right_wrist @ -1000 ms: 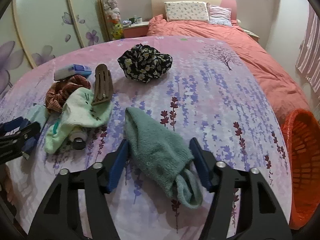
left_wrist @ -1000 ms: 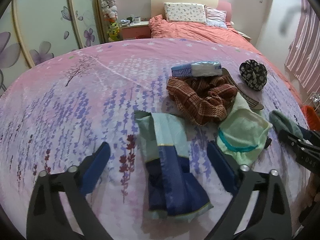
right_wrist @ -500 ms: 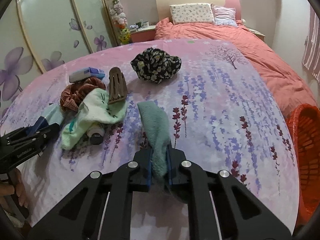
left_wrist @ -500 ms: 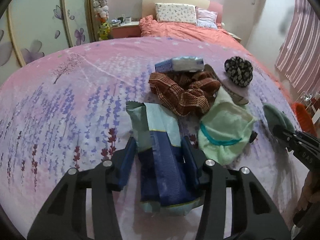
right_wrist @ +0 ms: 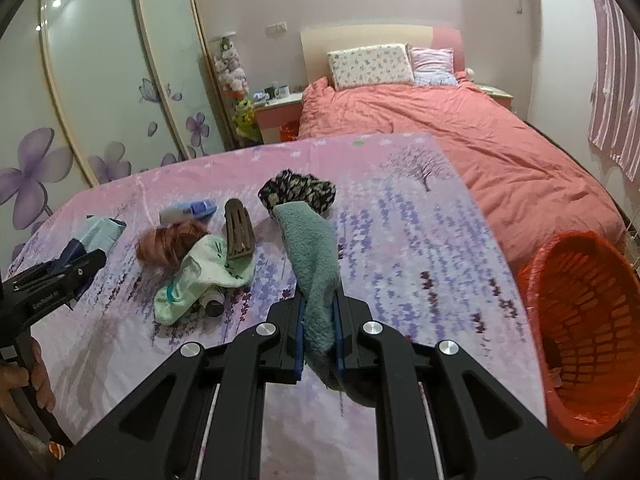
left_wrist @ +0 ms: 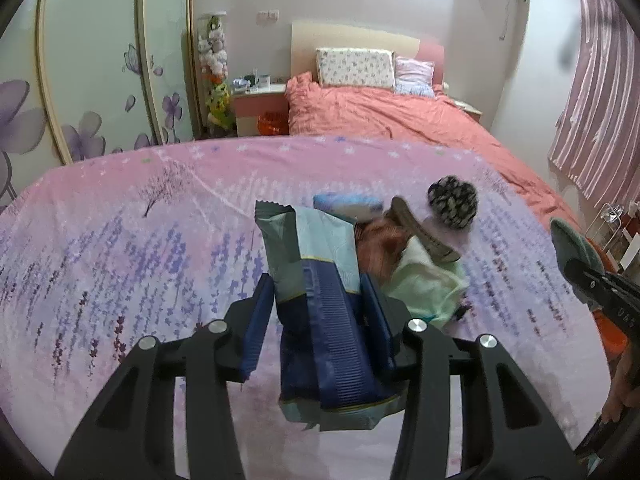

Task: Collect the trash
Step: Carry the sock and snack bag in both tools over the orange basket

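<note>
Left wrist view
Left gripper (left_wrist: 318,300): its blue pads are clenching around a blue and pale-teal crinkled foil snack wrapper (left_wrist: 320,288), which is rising up between them and hanging clear of the cover.
Surface: a counter spread with a pink and lavender flower-print cloth (left_wrist: 132,248) is carrying the other items.
Pile: beyond the wrapper, a blurred rust-brown checked cloth (left_wrist: 380,246), a pale green sock (left_wrist: 428,284), a brown ribbed hair clip (left_wrist: 424,232) and a blue-and-white tissue pack (left_wrist: 348,204) are lying close together.
Further off: a black floral fabric bundle (left_wrist: 454,200) is sitting just beyond the clip.
Right edge: the other tool is entering the frame with teal cloth in it.

Right wrist view
Right gripper (right_wrist: 318,332): its pads are pressing tight on a teal terry-cloth sock (right_wrist: 314,256), which is standing up between them, lifted off the cloth.
Basket: an orange plastic mesh basket (right_wrist: 580,320) is standing at the right, beside the counter edge and apart from the held sock.
Pile: the pale green sock (right_wrist: 204,276) is lying over a small dark-capped bottle (right_wrist: 214,304), with the hair clip (right_wrist: 238,232) touching its upper end and the rust-brown cloth (right_wrist: 168,242) to its left.
Left gripper (right_wrist: 86,258): it is showing at the left edge with the wrapper (right_wrist: 100,232) in it.
Background: a bed with a coral-red quilt (right_wrist: 460,140) is filling the far side.
</note>
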Motion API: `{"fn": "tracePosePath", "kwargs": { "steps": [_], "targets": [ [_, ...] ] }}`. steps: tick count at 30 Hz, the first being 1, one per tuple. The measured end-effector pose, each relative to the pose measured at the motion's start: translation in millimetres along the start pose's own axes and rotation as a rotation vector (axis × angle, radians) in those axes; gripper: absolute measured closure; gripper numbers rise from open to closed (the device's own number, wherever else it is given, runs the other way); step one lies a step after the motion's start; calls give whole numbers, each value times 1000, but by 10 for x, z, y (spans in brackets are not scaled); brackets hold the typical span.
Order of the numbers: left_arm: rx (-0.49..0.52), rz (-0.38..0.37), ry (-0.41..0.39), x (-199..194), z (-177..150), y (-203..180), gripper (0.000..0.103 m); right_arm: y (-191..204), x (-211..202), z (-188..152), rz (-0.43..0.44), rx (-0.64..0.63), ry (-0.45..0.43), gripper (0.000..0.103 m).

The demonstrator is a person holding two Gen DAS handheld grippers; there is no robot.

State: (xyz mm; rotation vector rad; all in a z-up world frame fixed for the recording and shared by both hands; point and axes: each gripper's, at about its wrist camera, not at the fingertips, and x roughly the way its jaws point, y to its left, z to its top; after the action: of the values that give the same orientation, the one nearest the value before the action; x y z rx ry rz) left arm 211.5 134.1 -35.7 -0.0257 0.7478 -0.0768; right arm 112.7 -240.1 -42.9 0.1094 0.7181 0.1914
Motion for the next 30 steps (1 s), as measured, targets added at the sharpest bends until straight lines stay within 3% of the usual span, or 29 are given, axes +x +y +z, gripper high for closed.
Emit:
{"fn": "tracePosePath", "kwargs": {
  "steps": [7, 17, 30],
  "targets": [
    [39, -49, -69, -339, 131, -292, 59, -94, -237, 40, -26, -2, -57, 92],
    [119, -170, -140, -681, 361, -1046, 58, -470, -720, 116, -103, 40, -167, 92],
    [244, -374, -141, -629, 393, -2342, 58, -1329, -1131, 14, -235, 162, -241, 92]
  ]
}}
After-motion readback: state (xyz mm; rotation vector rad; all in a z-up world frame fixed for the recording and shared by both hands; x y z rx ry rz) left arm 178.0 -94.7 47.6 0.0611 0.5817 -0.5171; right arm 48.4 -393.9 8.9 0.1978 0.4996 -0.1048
